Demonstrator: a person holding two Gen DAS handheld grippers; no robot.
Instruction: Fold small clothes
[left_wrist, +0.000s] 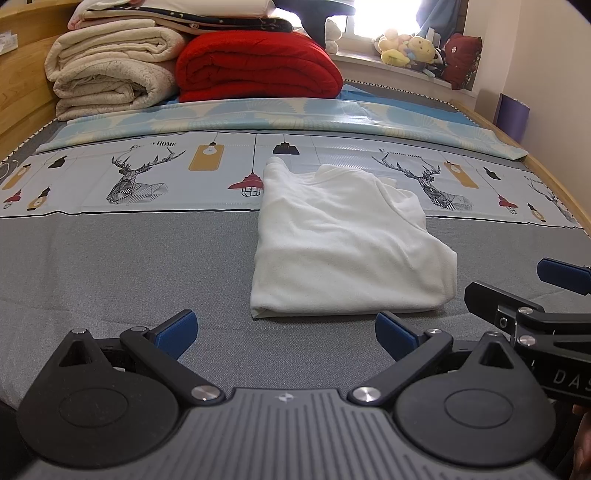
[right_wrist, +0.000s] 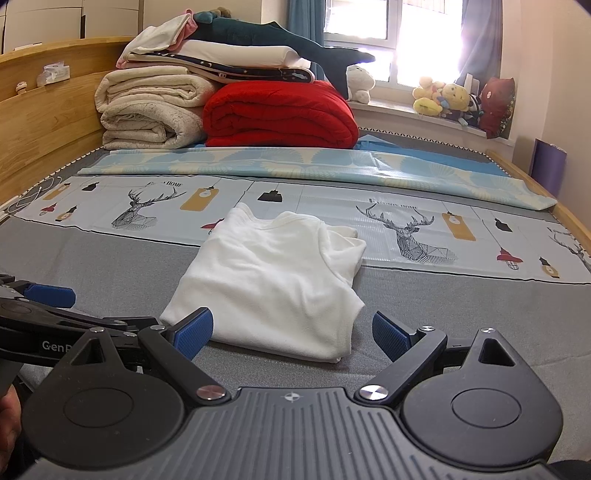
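Note:
A small white garment (left_wrist: 343, 240) lies folded into a rough rectangle on the grey bed cover (left_wrist: 129, 266), its far end over the deer-print sheet. My left gripper (left_wrist: 286, 334) is open just short of its near edge, holding nothing. In the right wrist view the same white garment (right_wrist: 269, 280) lies in front of my right gripper (right_wrist: 293, 334), which is open and empty, its left pad (right_wrist: 195, 332) beside the garment's near left corner. The right gripper also shows at the right edge of the left wrist view, and the left gripper at the left edge of the right wrist view.
Folded cream blankets (left_wrist: 110, 70) and a red quilt (left_wrist: 255, 66) are stacked at the bed's far end. A blue patterned sheet (left_wrist: 280, 118) lies across the bed. Soft toys (left_wrist: 410, 48) sit on the window sill. A wooden bed rail (left_wrist: 554, 184) runs along the right.

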